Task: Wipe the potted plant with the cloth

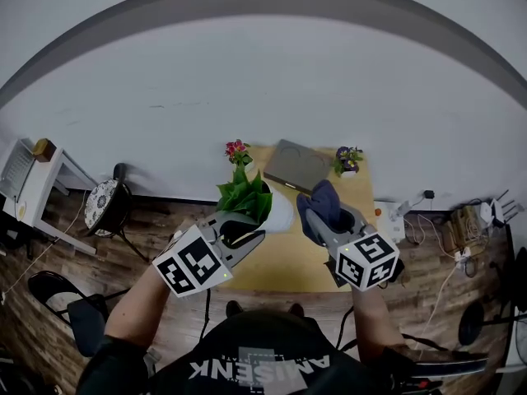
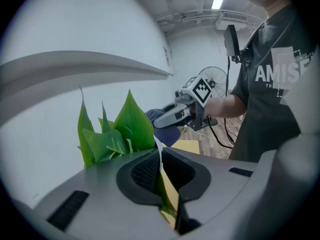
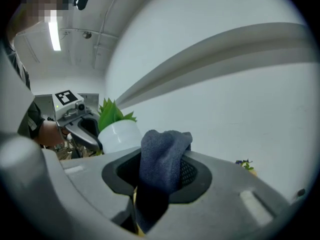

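Note:
The potted plant has broad green leaves [image 1: 244,194] in a white pot [image 1: 281,212] and stands on the wooden table [image 1: 272,274]. My left gripper [image 1: 247,225] is shut on the pot's thin white rim [image 2: 160,156], with the leaves [image 2: 120,129] just beyond its jaws. To the right, my right gripper [image 1: 325,216] is shut on a dark blue cloth [image 1: 323,202], which bunches up out of its jaws [image 3: 162,156]. The cloth sits close beside the pot [image 3: 120,134], apart from it. Each gripper shows in the other's view: the right gripper [image 2: 175,115] and the left gripper [image 3: 82,126].
A small red-flowered pot [image 1: 239,151], a flat grey box [image 1: 295,167] and a purple-flowered pot [image 1: 348,160] stand at the table's far edge by the white wall. A white power strip [image 1: 391,220] and cables lie on the floor at right, chairs [image 1: 105,204] at left.

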